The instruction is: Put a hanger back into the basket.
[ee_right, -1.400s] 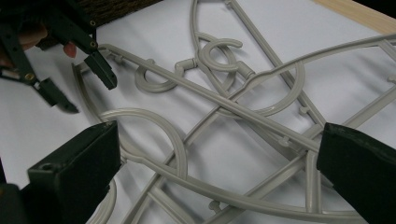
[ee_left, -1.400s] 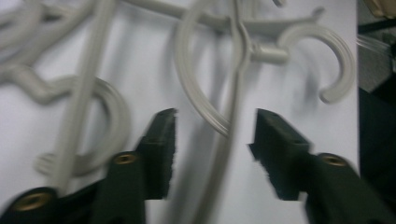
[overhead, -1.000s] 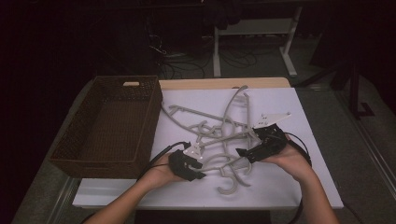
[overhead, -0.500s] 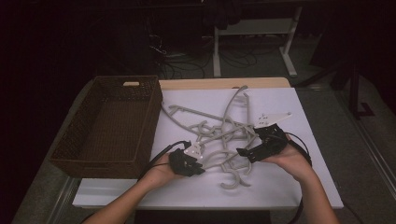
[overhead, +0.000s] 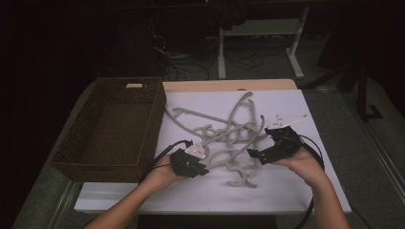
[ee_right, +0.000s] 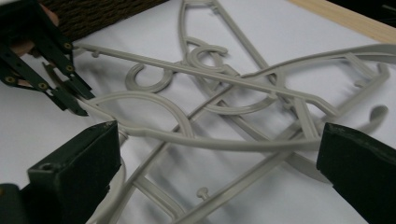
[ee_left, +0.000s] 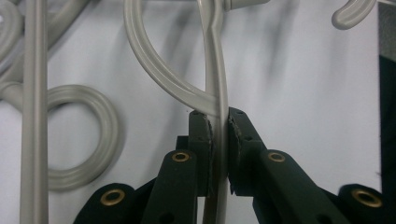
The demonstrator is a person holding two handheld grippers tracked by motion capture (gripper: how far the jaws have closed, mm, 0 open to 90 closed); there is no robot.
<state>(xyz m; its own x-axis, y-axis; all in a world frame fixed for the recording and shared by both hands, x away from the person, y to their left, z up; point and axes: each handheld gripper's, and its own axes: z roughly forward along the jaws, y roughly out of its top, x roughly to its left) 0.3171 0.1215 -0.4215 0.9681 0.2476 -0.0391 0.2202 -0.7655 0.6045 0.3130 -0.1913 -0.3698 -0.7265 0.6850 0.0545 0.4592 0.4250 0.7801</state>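
Our left gripper [ee_left: 219, 154], jaws just closing, clamps the grey plastic hanger [ee_left: 215, 70] running straight ahead on the white table [overhead: 296, 191]; our right gripper [ee_right: 219, 182] gapes beside it.

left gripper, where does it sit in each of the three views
High view: the left gripper sits low and left of centre, at the near edge of the pile of grey hangers, beside the wicker basket.
Left gripper view: its jaws rise from the bottom centre, shut on a hanger bar.
Right gripper view: top left corner, tips at a hanger's end.
Shared landmark: the white table cover.
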